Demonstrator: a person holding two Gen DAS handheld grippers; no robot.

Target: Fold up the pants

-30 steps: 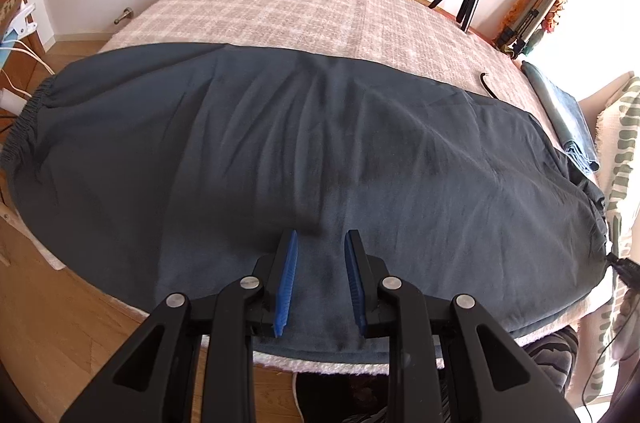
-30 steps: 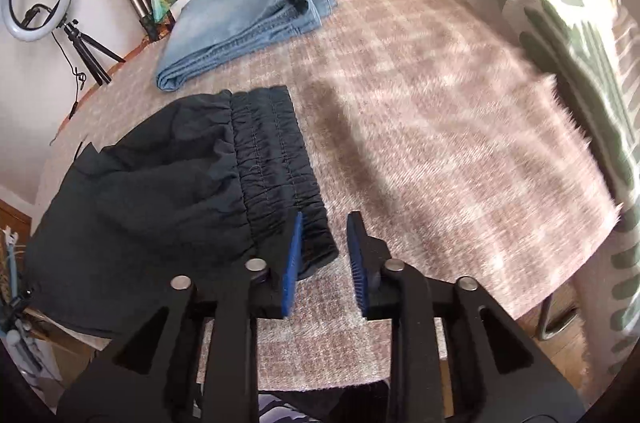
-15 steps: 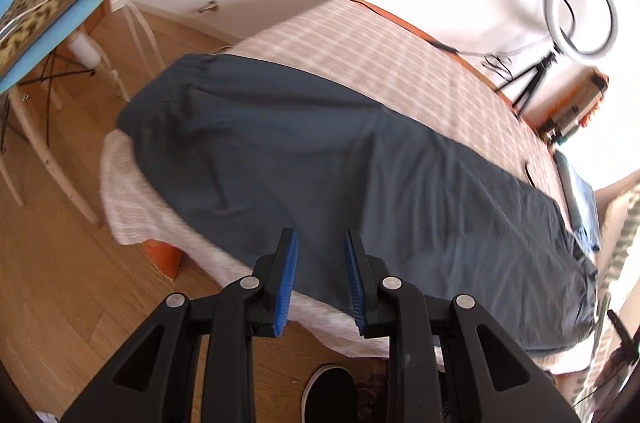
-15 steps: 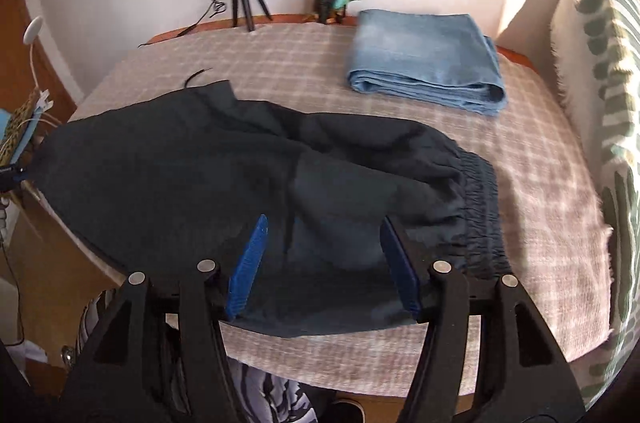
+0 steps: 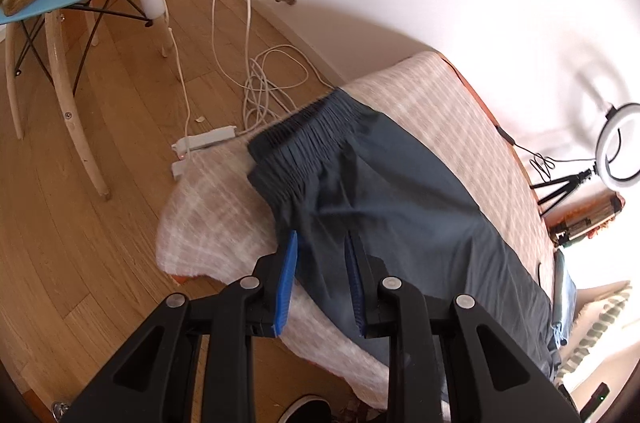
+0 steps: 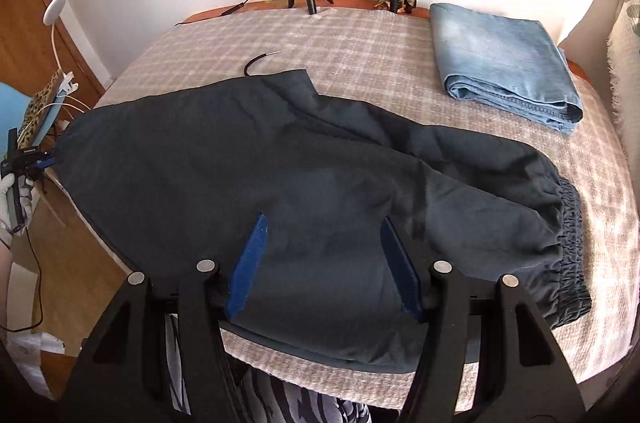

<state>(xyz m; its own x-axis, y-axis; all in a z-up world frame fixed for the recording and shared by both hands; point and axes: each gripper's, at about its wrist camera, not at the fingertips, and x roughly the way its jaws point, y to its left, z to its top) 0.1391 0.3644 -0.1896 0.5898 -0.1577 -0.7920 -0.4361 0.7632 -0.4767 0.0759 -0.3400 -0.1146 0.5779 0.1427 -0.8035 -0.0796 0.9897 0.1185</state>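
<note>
Two sets of tongs here. Dark pants (image 6: 320,159) are spread flat over the checked cover (image 6: 360,39) on the table, elastic cuffs (image 5: 308,135) at the corner near the floor cables (image 5: 264,83). Left tongs (image 5: 322,247) hover above the fabric with only a narrow gap, nothing pinched. Right tongs (image 6: 324,227) have just been opening and sit wide apart over the cloth, not gripping. Folded jeans (image 6: 504,59) lie at the far right.
</note>
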